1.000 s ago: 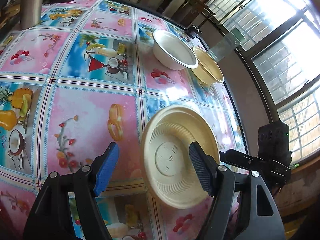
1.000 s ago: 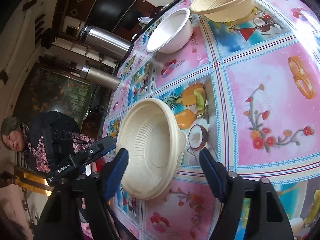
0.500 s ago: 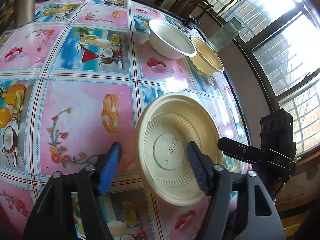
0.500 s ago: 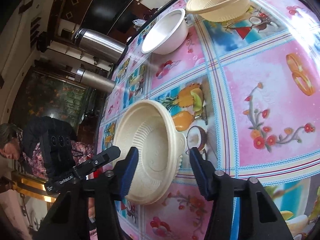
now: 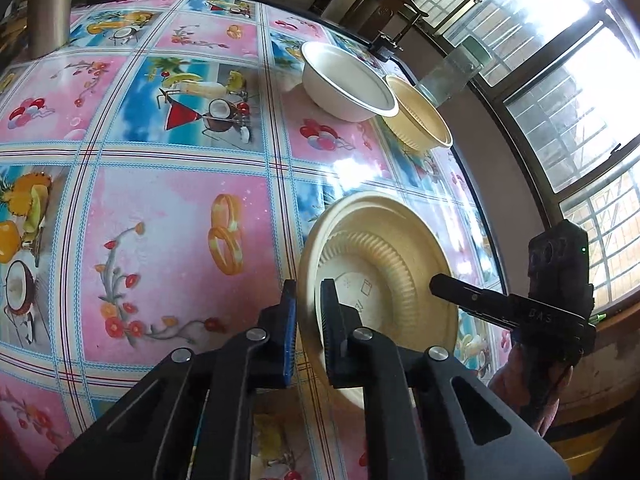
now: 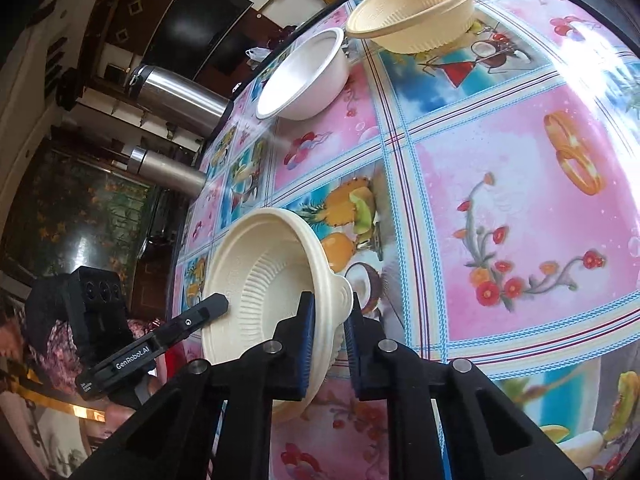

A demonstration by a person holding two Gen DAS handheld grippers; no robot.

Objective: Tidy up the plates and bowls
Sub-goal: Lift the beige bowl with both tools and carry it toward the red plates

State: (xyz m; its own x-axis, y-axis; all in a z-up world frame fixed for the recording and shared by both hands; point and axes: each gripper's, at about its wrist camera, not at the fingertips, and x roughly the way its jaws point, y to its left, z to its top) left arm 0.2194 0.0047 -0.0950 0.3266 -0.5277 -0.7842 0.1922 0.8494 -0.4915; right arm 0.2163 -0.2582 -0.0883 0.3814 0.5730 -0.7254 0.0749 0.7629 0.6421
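Observation:
A cream ribbed plate [image 5: 384, 264] sits tilted near the table's edge. My left gripper [image 5: 308, 294] is shut on its near rim, one pad inside and one outside. My right gripper [image 6: 328, 310] is shut on the opposite rim of the same plate [image 6: 260, 264]. Each wrist view shows the other gripper across the plate: the right gripper [image 5: 442, 285] and the left gripper [image 6: 218, 303], each with one finger lying over the plate's inside. Farther along the table a white bowl [image 5: 348, 84] [image 6: 304, 76] stands beside a cream bowl [image 5: 418, 114] [image 6: 416, 16].
The table [image 5: 160, 240] wears a glossy pink and blue fruit-print cloth. Two steel flasks [image 6: 180, 96] [image 6: 168, 168] stand at its far side. A clear container [image 5: 452, 74] sits by the barred window [image 5: 560, 100]. A person's hand [image 5: 520, 392] holds the right gripper.
Both grippers stood open around the plate a second ago; both have since closed onto opposite sides of its rim. The bowls have not moved.

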